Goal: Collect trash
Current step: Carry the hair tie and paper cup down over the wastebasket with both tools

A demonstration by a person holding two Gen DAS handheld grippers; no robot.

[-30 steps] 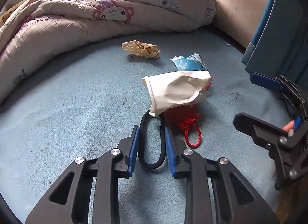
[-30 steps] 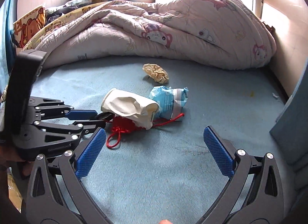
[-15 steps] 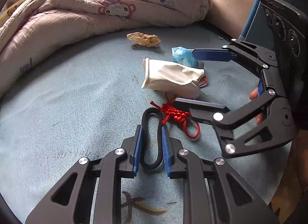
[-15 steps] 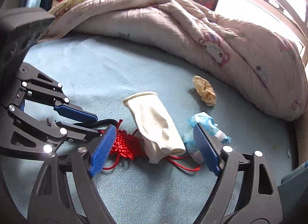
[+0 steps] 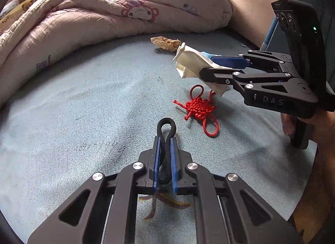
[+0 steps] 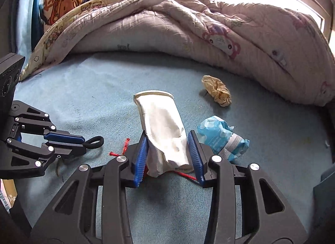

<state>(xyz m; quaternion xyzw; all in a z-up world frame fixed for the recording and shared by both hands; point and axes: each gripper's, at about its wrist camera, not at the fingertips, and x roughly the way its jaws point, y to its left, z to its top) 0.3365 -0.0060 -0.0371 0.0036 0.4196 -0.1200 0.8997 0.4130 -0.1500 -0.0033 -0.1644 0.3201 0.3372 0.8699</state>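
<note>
My left gripper (image 5: 165, 139) is closing and its pads press a black elastic loop (image 5: 166, 121), which sticks out past the fingertips just above the blue sheet. My right gripper (image 6: 167, 135) is closing on a crumpled white paper cup (image 6: 159, 116); both blue pads touch its lower end. In the left wrist view the cup (image 5: 188, 61) tilts up from the right gripper (image 5: 207, 65). A red knotted cord (image 5: 199, 106) lies on the sheet between the two grippers. In the right wrist view the left gripper (image 6: 81, 143) holds the loop (image 6: 96, 141) at the left.
A blue wrapper (image 6: 219, 137) lies just right of my right fingers. A crumpled brown paper (image 6: 217, 91) sits farther back near the pink quilt (image 6: 167, 24), which is piled along the far side of the bed. A person's hand (image 5: 314, 122) holds the right gripper.
The left gripper drew back with the black loop, away from the red cord, and squeezed it narrower. The right gripper moved over the white cup and closed from wide open onto it.
</note>
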